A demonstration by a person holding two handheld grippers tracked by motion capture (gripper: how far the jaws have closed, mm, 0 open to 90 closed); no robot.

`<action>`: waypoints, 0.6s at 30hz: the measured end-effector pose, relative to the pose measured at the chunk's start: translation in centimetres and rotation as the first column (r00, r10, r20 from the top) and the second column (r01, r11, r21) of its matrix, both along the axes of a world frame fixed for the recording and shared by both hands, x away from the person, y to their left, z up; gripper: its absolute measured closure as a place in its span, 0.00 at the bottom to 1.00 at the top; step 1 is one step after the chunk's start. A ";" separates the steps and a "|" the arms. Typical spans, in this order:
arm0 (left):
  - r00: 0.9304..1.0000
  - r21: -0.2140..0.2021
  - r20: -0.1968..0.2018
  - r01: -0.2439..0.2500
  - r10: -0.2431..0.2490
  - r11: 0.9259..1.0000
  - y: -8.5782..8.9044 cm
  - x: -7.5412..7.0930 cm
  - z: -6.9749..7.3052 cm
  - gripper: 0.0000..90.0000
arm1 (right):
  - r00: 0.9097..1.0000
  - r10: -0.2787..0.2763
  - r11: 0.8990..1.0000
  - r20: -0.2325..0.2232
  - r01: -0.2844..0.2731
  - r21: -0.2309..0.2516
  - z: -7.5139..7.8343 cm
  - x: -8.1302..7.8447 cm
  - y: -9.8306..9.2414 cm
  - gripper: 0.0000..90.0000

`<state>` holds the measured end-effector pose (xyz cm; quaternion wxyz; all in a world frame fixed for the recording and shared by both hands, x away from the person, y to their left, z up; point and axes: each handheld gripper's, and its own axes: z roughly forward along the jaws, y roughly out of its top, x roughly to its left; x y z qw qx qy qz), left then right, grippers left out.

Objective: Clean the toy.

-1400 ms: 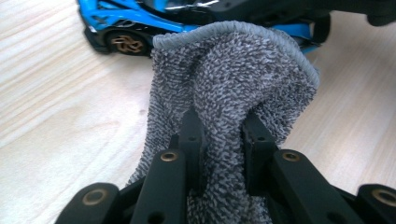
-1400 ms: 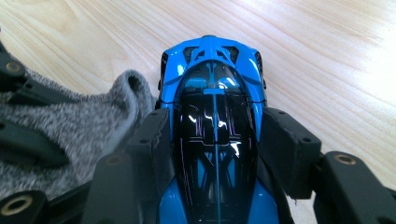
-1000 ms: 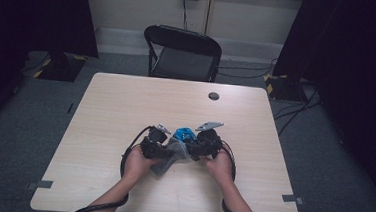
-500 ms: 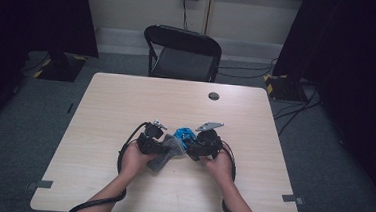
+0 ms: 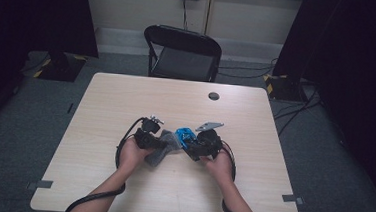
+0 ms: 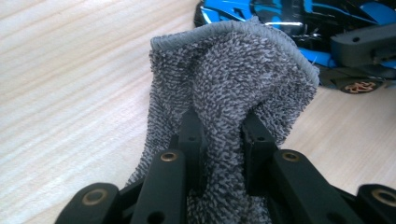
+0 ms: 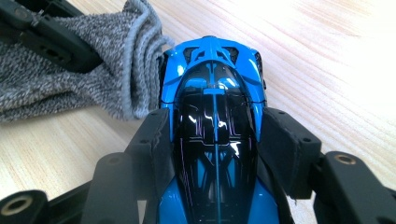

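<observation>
1. High view: both grippers sat mid-table (image 5: pixel 250 190), the left gripper (image 5: pixel 159 140) and right gripper (image 5: pixel 193 145) facing each other, the blue car (image 5: pixel 184 135) between them, the grey cloth (image 5: pixel 164 147) just left of the car.
2. Left gripper view: jaws were clamped on the cloth (image 6: pixel 233 88), its edge just short of the car (image 6: pixel 299 18).
3. Right gripper view: jaws gripped the car (image 7: pixel 215 116) by its sides, cloth (image 7: pixel 84 79) touching the car's left flank.
</observation>
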<state>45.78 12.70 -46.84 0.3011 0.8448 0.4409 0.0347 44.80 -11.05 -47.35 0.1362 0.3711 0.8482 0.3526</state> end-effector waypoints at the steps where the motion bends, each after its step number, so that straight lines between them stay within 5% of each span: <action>1: 1.000 -0.005 -0.001 -0.003 0.003 1.000 0.0 0.1 0.0 0.82 | 1.000 0.001 1.000 0.001 -0.001 0.000 0.0 0.0 0.0 0.49; 18: 0.999 0.005 -0.012 -0.051 0.051 0.999 0.7 1.3 -0.1 0.82 | 1.000 0.003 1.000 0.001 -0.003 0.000 0.0 0.0 0.0 0.49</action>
